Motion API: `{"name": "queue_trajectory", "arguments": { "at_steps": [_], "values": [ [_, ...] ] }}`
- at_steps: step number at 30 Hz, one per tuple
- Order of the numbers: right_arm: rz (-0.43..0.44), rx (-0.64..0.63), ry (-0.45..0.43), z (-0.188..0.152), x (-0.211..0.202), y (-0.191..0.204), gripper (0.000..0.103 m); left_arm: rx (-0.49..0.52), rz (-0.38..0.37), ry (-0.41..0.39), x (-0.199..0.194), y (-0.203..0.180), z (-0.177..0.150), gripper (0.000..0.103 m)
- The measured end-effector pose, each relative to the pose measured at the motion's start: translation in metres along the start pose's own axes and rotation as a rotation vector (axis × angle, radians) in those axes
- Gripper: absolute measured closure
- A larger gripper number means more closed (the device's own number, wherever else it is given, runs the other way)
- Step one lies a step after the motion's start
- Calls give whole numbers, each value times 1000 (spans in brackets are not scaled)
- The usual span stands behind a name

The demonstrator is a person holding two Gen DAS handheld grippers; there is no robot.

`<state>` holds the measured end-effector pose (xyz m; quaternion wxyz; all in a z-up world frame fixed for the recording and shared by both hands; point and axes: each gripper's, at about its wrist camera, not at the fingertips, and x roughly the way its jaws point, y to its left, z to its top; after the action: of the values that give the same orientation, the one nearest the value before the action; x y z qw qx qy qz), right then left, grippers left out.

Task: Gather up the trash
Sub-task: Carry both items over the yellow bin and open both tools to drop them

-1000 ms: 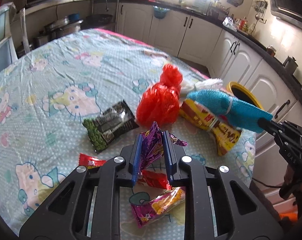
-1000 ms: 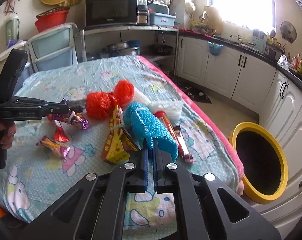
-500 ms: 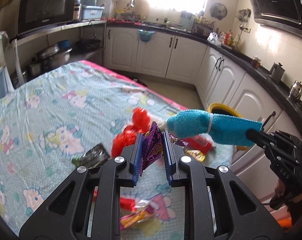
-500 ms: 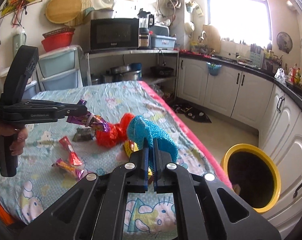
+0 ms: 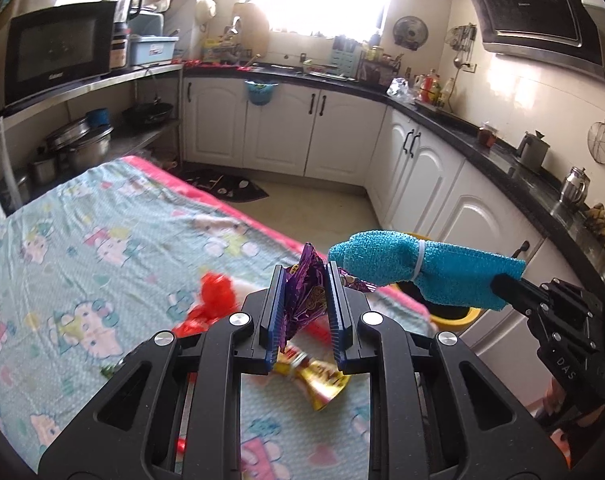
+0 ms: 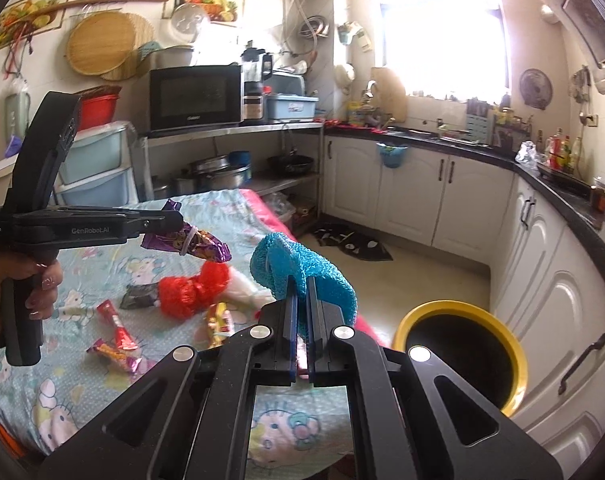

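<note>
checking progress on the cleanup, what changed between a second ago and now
Both claws rose off the table with their loads. The left claw lifted the purple wrapper clear of the tablecloth; the right claw raised the blue knit cloth up beside the yellow bin. Neither grip was let go. The red mesh bundle and the other wrappers stayed where they lay on the table.

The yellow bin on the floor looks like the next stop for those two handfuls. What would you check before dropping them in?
1. Left gripper clamped on the purple wrapper: ok.
2. Right gripper clamped on the blue knitted cloth: ok.
3. Yellow bin open, no lid: ok.
4. Either load above the bin mouth: not ok, both hang near the table edge.
5. Room left inside the bin: cannot tell, interior dark.
</note>
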<state>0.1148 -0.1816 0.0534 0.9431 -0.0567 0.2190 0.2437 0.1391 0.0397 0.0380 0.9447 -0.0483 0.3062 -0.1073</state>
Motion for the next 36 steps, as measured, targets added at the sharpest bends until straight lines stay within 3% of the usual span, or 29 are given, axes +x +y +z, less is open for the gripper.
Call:
{"name": "queue_trajectory", "arguments": {
  "at_steps": [22, 36],
  "values": [
    [-251, 106, -76, 5, -39, -97, 100, 118, -138, -38, 52, -101, 46, 89],
    [-388, 194, -27, -16, -37, -155, 100, 154, -212, 26, 112, -153, 41, 89]
  ]
}}
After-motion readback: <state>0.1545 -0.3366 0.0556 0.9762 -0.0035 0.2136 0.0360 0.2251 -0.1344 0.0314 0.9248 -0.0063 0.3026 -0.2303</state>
